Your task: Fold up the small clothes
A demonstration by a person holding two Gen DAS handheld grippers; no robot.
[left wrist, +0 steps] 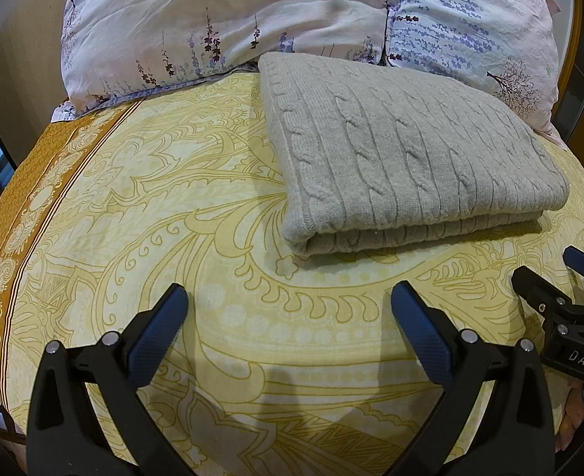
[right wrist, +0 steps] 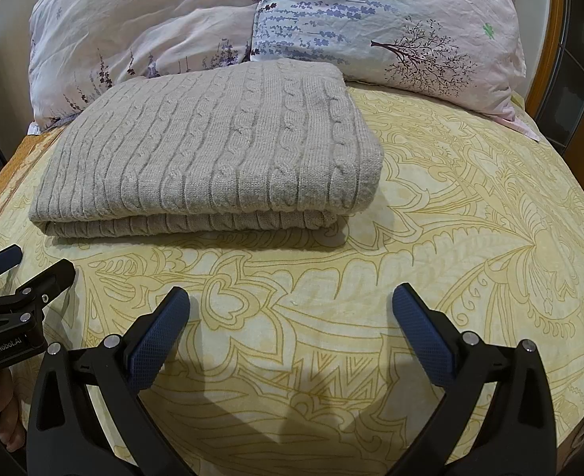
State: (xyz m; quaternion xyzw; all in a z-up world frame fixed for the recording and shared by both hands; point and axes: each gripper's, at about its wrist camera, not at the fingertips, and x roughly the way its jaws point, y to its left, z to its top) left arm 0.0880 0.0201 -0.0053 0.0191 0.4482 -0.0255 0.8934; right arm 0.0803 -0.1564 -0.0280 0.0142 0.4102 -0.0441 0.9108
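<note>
A grey cable-knit sweater (left wrist: 407, 150) lies folded into a flat rectangle on the yellow patterned bedsheet (left wrist: 220, 261), its folded edge toward me. It also shows in the right wrist view (right wrist: 220, 150). My left gripper (left wrist: 288, 297) is open and empty, hovering above the sheet short of the sweater's front left corner. My right gripper (right wrist: 290, 297) is open and empty, above the sheet in front of the sweater's right part. Each gripper shows at the edge of the other's view: the right one (left wrist: 554, 273), the left one (right wrist: 34, 265).
Two floral pillows (left wrist: 220, 20) (right wrist: 391, 23) lie behind the sweater at the head of the bed. An orange patterned border (left wrist: 18, 214) runs along the sheet's left side. A wooden bed frame (right wrist: 558, 51) stands at the right.
</note>
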